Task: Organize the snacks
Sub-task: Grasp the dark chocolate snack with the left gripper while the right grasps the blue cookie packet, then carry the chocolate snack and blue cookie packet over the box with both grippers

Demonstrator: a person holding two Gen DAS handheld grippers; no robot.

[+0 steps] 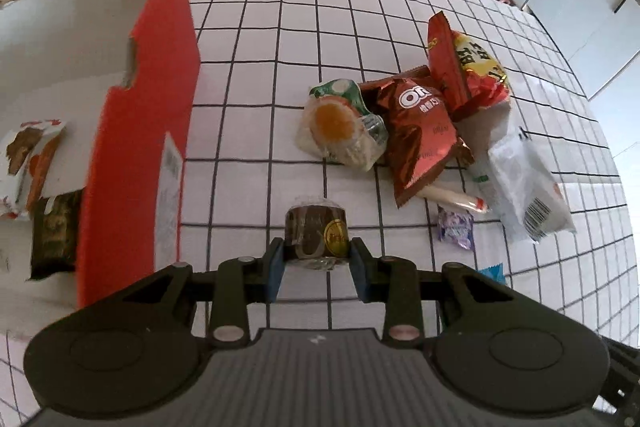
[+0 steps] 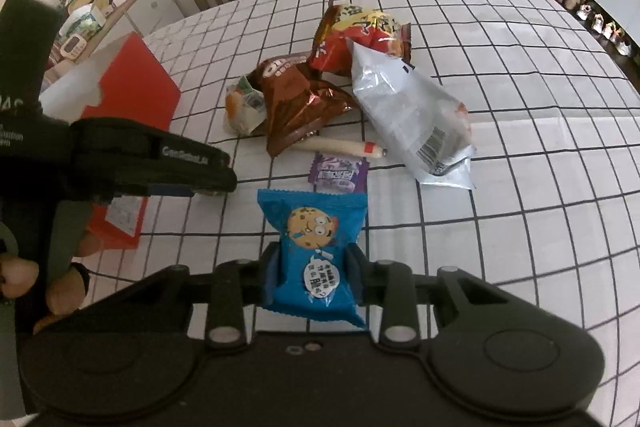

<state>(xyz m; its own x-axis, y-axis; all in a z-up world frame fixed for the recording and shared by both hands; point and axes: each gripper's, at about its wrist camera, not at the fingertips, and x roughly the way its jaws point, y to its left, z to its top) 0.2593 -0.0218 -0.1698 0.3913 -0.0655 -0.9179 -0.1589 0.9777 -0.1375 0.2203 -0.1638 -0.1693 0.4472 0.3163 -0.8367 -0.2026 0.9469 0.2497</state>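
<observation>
On grid-check cloth (image 1: pixel 304 43): left gripper (image 1: pixel 317 251) clamps round foil-wrapped cake (image 1: pixel 316 231); right gripper (image 2: pixel 312 267) pinches glossy blue cookie packet (image 2: pixel 314 243).

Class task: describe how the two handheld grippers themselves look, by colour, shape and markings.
Each gripper, left and right, is matte black: two round discs on a ribbed body, linkage arms with silver pins, and blue pads on the fingers. Seen from the right wrist, the left unit bears white lettering.
</observation>
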